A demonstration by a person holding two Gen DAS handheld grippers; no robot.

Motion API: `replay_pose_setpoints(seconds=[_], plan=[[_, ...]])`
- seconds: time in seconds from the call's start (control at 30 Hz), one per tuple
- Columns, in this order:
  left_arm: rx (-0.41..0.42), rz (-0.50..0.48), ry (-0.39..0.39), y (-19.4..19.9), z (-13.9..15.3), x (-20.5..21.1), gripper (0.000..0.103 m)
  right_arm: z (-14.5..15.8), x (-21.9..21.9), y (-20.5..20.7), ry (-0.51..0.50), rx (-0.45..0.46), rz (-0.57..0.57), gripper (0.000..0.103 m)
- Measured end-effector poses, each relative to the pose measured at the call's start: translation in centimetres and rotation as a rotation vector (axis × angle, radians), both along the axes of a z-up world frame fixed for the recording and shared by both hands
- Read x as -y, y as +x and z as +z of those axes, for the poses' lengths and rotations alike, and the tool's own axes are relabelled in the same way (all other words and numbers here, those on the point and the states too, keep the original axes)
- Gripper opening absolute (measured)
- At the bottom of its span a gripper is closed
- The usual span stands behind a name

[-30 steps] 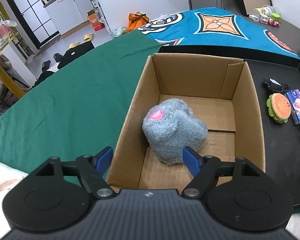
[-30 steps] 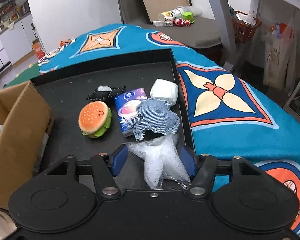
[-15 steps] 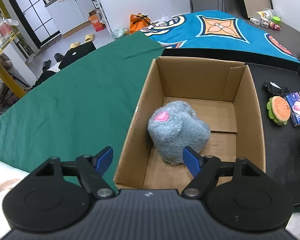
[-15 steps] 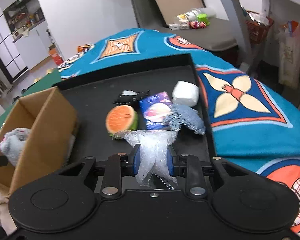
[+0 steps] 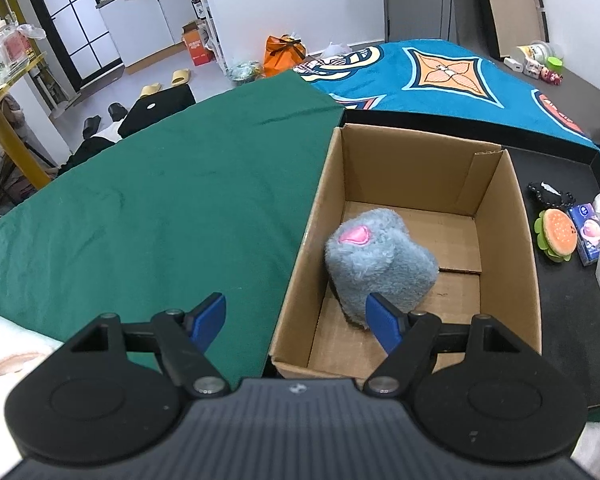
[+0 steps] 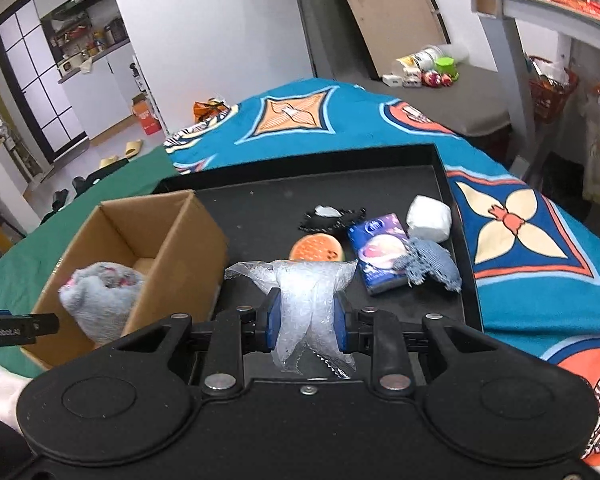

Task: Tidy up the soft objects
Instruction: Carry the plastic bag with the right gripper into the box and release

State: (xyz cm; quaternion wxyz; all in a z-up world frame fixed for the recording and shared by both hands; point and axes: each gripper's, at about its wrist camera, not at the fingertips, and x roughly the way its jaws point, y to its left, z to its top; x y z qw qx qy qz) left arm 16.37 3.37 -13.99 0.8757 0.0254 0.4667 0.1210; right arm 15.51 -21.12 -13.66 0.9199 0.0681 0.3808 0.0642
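Observation:
My right gripper (image 6: 305, 322) is shut on a crumpled piece of clear bubble wrap (image 6: 306, 296), lifted above the black tray (image 6: 456, 216). An open cardboard box (image 5: 512, 236) (image 6: 204, 228) stands on the tray's left part with a grey plush toy (image 5: 374, 264) (image 6: 100, 296) inside. My left gripper (image 5: 296, 318) hangs open over the box's near left corner, nothing between its fingers. A plush burger (image 6: 318, 249) (image 5: 556, 234), a tissue pack (image 6: 378, 254), a white soft block (image 6: 428, 218), a denim piece (image 6: 434, 262) and a black item (image 6: 334, 216) lie on the tray.
A green cloth (image 5: 160, 200) covers the surface left of the box, and a blue patterned cloth (image 6: 512, 216) lies right of and behind the tray. A grey bench with small items (image 6: 440, 76) stands further back. Shoes and bags lie on the floor (image 5: 156, 88).
My right gripper closed on the bubble wrap and lifted it off the tray, swinging left so the box came into view. The left gripper drew back slightly from the box, still open.

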Motion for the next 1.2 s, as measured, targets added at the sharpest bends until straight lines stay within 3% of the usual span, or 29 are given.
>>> replay_pose_setpoints(seconds=[0.77,1.2], plan=[[0.069,-0.017,-0.138,-1.4,-0.9,-2.7,0.071,3.9,-5.9,0.1,-0.030,0.082,0.098,0.026],[0.093,0.001,-0.231,-1.5,-1.4,-4.3,0.028,3.9,-10.0,1.0,-0.064,0.085,0.172,0.026]])
